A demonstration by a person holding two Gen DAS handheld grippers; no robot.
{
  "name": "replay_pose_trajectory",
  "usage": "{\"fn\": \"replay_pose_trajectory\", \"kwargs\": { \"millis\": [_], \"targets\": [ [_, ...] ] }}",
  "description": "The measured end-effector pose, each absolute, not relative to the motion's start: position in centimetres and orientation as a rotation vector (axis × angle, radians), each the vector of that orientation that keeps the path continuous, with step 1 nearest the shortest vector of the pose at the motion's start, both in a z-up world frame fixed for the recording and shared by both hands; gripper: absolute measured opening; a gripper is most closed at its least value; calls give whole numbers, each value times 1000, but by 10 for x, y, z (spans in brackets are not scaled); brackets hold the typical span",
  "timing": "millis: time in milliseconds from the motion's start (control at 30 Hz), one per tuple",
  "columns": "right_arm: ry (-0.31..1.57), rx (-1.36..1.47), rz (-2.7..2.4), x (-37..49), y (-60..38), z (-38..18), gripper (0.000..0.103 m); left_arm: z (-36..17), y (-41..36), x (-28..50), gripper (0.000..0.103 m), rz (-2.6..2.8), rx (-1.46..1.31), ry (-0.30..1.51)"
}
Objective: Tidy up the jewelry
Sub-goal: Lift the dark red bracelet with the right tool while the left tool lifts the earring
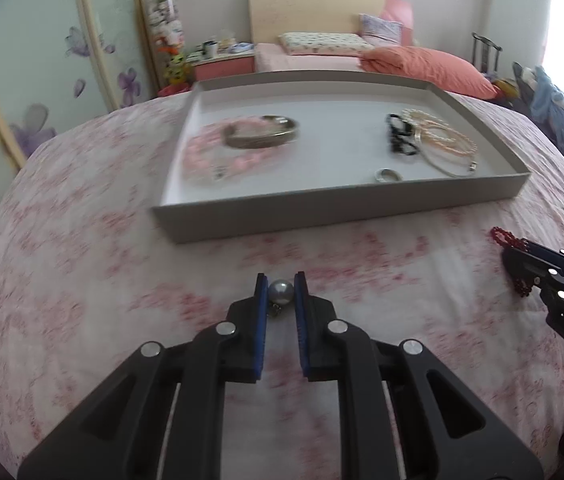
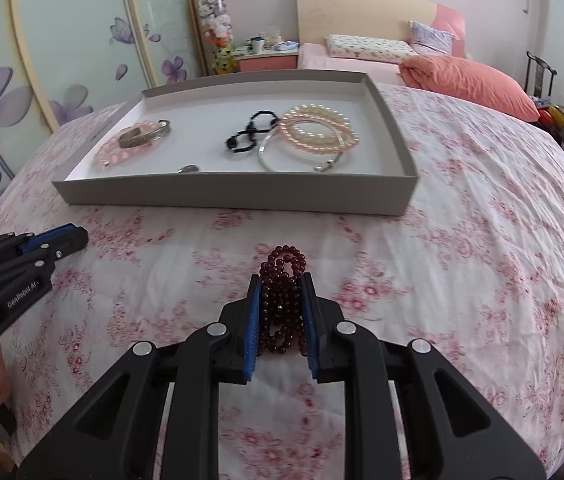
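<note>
On the flowered sheet (image 1: 82,280), at six o'clock from the tray (image 1: 337,216), pinching a grey pearl (image 1: 280,291) between the left fingers (image 1: 261,292), narrowed right down onto it, a scrap of small chain hanging under it. Over at three o'clock from there, clamping a bunched dark red bead bracelet (image 2: 282,308) in the right fingers (image 2: 255,300), narrow and pressing on its coils, a few loops sticking out past the tips. Both pieces sitting just short of the tray's near wall, not yet in it.

Judging the step: finishing the pick-up, two pieces gripped at once, carrying still to come. Calling next for lifting each piece clear of the sheet, moving toward twelve o'clock over the near wall, and letting go above bare tray floor, probably the open patch in the middle, without dragging the loose loops across the rim.

Counting inside the tray, six pieces:
- one pink bead bracelet (image 2: 110,155) at nine o'clock
- one metal cuff (image 2: 144,134) lying on it
- one small ring (image 2: 188,168) near six o'clock
- one black bead bracelet (image 2: 248,134) at centre
- one thin silver hoop (image 2: 278,156) beside it
- one coiled pearl strand (image 2: 317,130) at three o'clock

Counting outside, two: the pearl and the red bracelet.
</note>
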State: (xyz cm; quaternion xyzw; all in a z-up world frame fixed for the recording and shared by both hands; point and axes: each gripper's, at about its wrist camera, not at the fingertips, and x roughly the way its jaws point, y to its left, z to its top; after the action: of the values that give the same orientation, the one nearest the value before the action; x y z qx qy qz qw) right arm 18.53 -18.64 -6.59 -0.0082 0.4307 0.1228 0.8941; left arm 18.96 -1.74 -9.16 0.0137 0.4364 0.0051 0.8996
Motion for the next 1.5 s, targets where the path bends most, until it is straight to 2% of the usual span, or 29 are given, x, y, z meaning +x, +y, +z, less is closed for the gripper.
{"fn": "replay_pose_trajectory", "kwargs": {
  "millis": [300,1500],
  "targets": [
    [895,-17,258,184,-187,-66,21,-91,-9,186,16,17,5,897],
    [891,16,271,185,-190,-65,20,-91,-6,185,14,-9,-49,893]
  ]
}}
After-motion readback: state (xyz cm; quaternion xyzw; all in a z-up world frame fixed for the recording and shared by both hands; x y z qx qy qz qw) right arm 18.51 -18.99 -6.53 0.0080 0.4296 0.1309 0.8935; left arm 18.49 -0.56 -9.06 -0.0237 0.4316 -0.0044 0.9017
